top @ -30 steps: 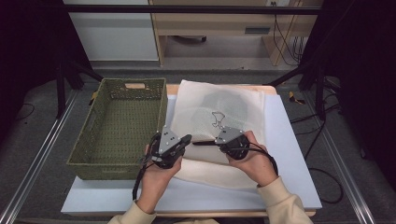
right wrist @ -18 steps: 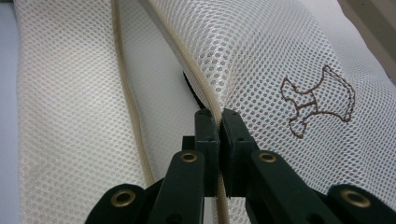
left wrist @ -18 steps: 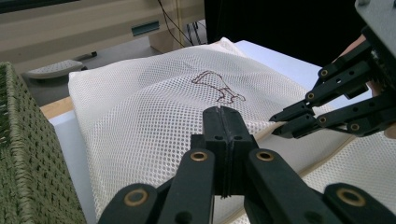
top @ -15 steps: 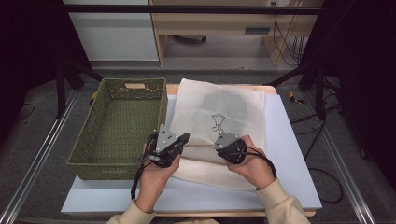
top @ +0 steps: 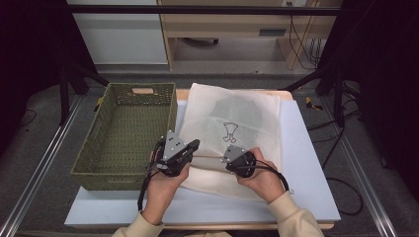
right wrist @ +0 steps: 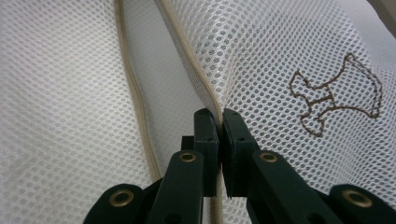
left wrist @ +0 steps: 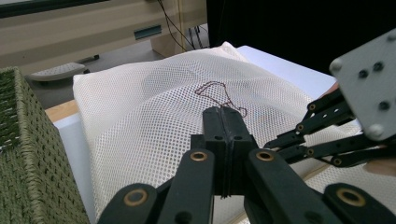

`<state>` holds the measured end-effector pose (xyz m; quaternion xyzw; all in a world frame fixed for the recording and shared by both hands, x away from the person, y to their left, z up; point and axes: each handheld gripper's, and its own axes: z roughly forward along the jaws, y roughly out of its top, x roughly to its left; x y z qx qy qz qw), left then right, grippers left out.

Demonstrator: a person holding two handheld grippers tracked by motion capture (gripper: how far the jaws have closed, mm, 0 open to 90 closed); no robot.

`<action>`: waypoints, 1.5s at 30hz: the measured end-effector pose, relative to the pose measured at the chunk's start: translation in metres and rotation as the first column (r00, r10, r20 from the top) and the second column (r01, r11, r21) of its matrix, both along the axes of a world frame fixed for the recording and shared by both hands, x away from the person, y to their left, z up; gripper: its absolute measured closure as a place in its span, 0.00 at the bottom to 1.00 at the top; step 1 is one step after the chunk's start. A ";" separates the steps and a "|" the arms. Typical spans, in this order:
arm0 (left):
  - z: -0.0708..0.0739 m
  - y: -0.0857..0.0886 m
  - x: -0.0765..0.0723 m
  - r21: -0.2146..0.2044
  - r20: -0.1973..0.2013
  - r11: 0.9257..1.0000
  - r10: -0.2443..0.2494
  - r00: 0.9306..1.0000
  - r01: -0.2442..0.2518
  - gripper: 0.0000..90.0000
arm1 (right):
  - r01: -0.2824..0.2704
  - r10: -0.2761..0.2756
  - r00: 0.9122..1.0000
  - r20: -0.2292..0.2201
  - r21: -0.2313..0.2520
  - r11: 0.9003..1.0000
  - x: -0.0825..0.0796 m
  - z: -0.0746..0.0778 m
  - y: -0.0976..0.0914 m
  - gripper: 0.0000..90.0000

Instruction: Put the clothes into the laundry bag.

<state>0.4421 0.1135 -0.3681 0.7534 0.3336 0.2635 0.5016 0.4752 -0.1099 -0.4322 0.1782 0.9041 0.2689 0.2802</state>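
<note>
While both grippers are pinched on the mesh bag, the risks below are judged from how things lie.

Mesh bag: the white mesh bag (top: 232, 133) is spread on the white board (top: 306, 148), just beside the green woven basket (top: 123, 133), which stands empty at its left; an embroidered brown figure (top: 230, 131) marks the upper layer.

Left gripper: the left gripper (top: 190, 146) is seen with its jaws pressed together on a fold of mesh at the bag's near edge; in the left gripper view the pads (left wrist: 224, 135) are closed flat on the netting.

Right gripper: the right gripper (top: 228, 159) has its jaws clamped on the beige zipper seam (right wrist: 196, 74) of the upper layer; a second zipper track (right wrist: 135, 93) runs apart to the side, so the mouth is taken to be open.

Slip risk: only a thin edge is held by each pair of pads, so the netting could be pulled free if the hands are drawn apart or lifted unevenly.

Snag risk: open mesh could be caught on the basket's woven rim if the bag is dragged across it.

Layer risk: if only one layer is gripped, the bag could sag open and fold on itself.
</note>
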 end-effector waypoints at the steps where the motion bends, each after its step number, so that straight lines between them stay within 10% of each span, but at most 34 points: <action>1: 0.000 0.000 0.000 0.000 0.001 1.000 0.001 1.000 -0.001 1.00 | -0.001 0.001 1.000 0.000 -0.005 1.000 0.000 -0.002 0.001 0.95; 9: 0.000 0.005 0.003 -0.010 -0.005 1.000 0.014 1.000 -0.014 1.00 | 0.015 -0.015 1.000 0.001 -0.041 0.999 0.002 -0.020 0.009 0.91; 20: 0.004 0.012 0.004 -0.011 0.007 0.999 0.038 0.999 -0.038 0.94 | 0.065 -0.073 0.993 0.096 0.084 0.994 -0.001 -0.006 0.002 0.38; 29: 0.004 0.016 0.006 -0.015 0.007 0.998 0.058 0.998 -0.058 0.87 | 0.067 -0.075 0.995 0.058 0.124 0.990 -0.004 -0.005 -0.001 0.13; 45: 0.012 0.026 0.013 0.012 -0.003 0.991 0.131 0.991 -0.131 0.45 | 0.178 -0.205 0.977 0.052 0.318 0.931 -0.001 0.033 -0.040 0.08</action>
